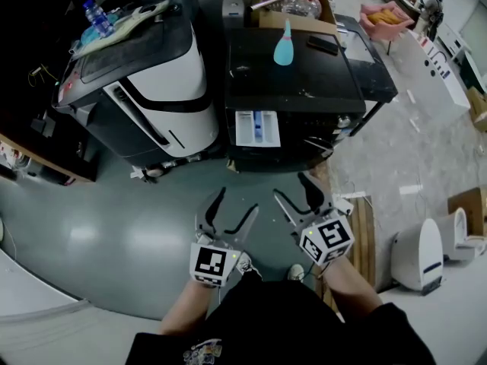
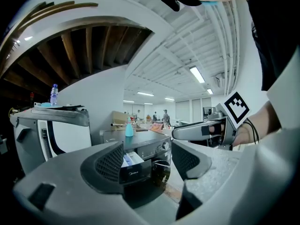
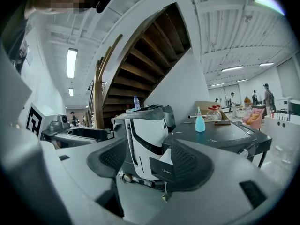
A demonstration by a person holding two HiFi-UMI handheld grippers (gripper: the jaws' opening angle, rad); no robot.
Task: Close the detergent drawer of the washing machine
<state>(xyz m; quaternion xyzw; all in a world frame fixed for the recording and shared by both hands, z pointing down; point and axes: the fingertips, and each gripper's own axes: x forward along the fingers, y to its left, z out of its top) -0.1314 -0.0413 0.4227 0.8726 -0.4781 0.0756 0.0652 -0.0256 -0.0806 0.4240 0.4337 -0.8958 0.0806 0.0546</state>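
Detergent drawer stands pulled out from the upper left of the front of the black washing machine. Its white compartments and a blue insert lie open to the head view. In the left gripper view the drawer sticks out towards the camera with its dark front panel leading. In the right gripper view part of that panel shows between the jaws, with the rest hidden behind the right-hand jaw.

The left tongs are spread wide with nothing between their pads. They are held over the grey floor in front of the washing machine, clear of the drawer. The right tongs are just beside them, also spread wide and empty. They point towards the washing machine's front and touch nothing. Each is carried by one of the person's hands, and a marker cube sits at the back of each.

A blue bottle stands upright on the washing machine's dark top, with a small black object lying near it. A cardboard box sits behind the washing machine. To the left, tilted in the head view, is a white and black machine. It has a water bottle among the clutter on its lid.
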